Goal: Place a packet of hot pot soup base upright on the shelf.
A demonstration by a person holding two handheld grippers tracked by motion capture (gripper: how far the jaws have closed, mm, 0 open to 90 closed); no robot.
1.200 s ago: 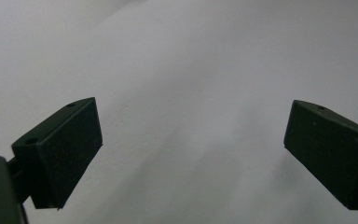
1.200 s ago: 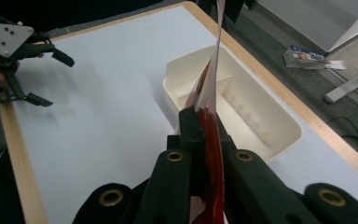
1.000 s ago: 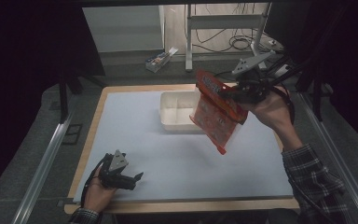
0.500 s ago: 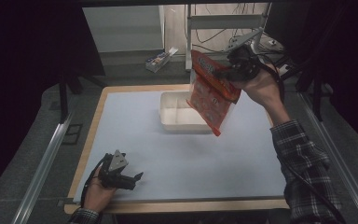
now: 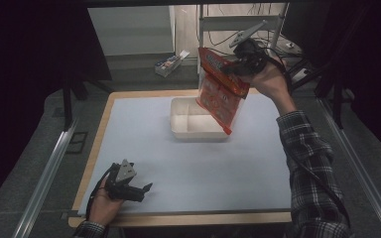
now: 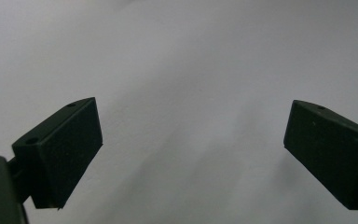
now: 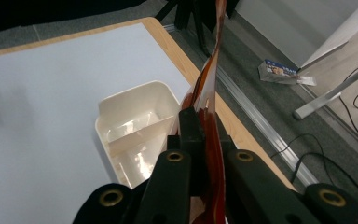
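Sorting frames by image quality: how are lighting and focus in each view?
High view: bright table, dark surroundings, slightly soft. Left gripper view: sharp fingers over featureless white, faint shadows. Right gripper view: the nearby red packet is blurred, while the white tray is clearer.

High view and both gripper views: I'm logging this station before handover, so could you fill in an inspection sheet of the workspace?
Surface: pale mat on a wood-edged table.
Job's things: white divided bin on the mat; red snack bag hanging above its right end.
Clutter: nothing seen on the mat.
Grippers: right tongs raised, shut on the bag's top edge; left tongs open, low over the mat's near left corner.
Cables: black cable trailing along the right sleeve; loose cables on the floor.
Surroundings: small packet on the floor beyond the table; metal rails beside it.
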